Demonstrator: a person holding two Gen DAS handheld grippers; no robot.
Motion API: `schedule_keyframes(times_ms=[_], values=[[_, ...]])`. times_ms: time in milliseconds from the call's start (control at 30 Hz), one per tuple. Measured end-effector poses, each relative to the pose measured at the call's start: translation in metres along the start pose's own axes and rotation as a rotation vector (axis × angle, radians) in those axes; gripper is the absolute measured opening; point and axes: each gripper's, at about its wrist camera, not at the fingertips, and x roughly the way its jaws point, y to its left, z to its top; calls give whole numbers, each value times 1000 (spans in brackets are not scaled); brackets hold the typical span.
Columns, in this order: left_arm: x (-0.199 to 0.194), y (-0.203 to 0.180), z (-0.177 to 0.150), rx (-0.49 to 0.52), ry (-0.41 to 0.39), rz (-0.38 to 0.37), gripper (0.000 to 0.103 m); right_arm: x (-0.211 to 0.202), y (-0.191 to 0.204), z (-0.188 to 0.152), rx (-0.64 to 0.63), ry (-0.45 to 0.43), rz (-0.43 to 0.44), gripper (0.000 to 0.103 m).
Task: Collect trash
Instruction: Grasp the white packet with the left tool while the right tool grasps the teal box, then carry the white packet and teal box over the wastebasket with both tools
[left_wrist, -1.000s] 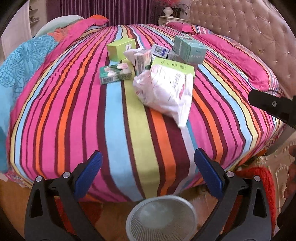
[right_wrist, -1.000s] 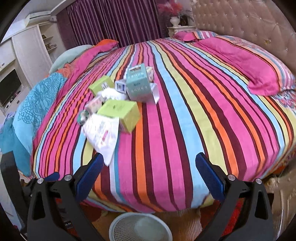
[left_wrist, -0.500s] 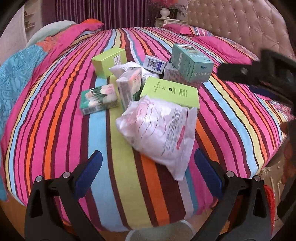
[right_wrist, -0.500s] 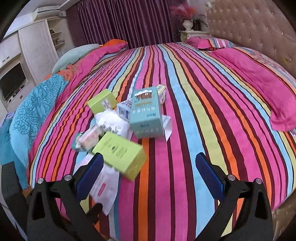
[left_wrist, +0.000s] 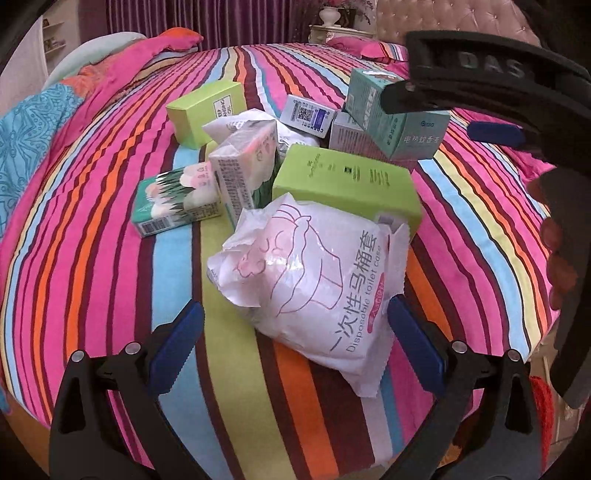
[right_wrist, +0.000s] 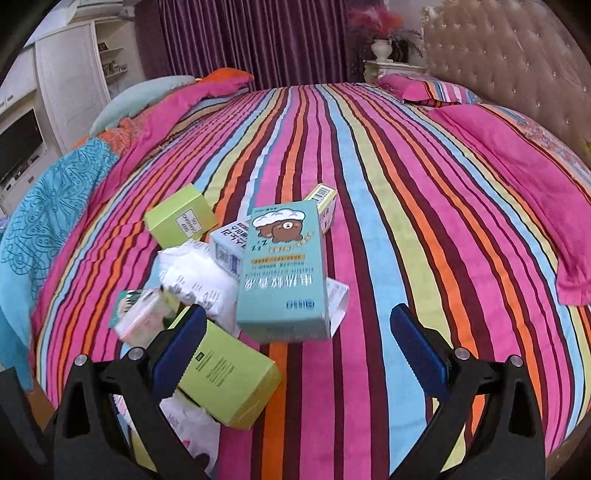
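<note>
My left tongs (left_wrist: 295, 332) stand released, fingers spread wide with nothing between the pads. The white plastic packet (left_wrist: 310, 284) of disposable toilet covers lies on the striped bed (left_wrist: 92, 258) directly ahead of them, its near end reaching in between the two blue pads without touching either that I can see. Just beyond the packet sits a lime-green box (left_wrist: 347, 181), and left of that a tilted pink-and-white carton (left_wrist: 243, 166) leaning beside a green carton (left_wrist: 173, 203) lying flat. Farther ahead are a second lime box (left_wrist: 207, 110), a small white box with a QR code (left_wrist: 308, 114) and a teal box (left_wrist: 395, 114).

My right tongs (right_wrist: 297, 347) are also released and empty. The teal box with the bear (right_wrist: 284, 273) lies straight ahead of them, just past the tips. The lime-green box (right_wrist: 225, 376) sits at the left finger, partly hidden behind its pad. A crumpled white wrapper (right_wrist: 195, 280) lies ahead-left. In the left view, the right tongs hang above the teal box.
</note>
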Motion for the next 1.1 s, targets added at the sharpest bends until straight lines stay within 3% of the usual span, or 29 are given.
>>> schedule_keyframes(times_ms=[233, 300, 400, 633, 1100], values=[[14, 0, 2, 0, 5, -3, 95, 19, 2, 8, -23, 11, -46, 91], [18, 0, 0, -3, 22, -26, 83, 24, 2, 9, -26, 19, -45, 78], [16, 1, -1, 3, 1, -22, 69, 32, 1, 10, -19, 54, -10, 47], [10, 14, -2, -53, 4, -62, 57, 18, -6, 6, 37, 36, 35, 47], [-26, 17, -17, -59, -23, -79, 56, -37, -26, -16, 111, -6, 64, 47]])
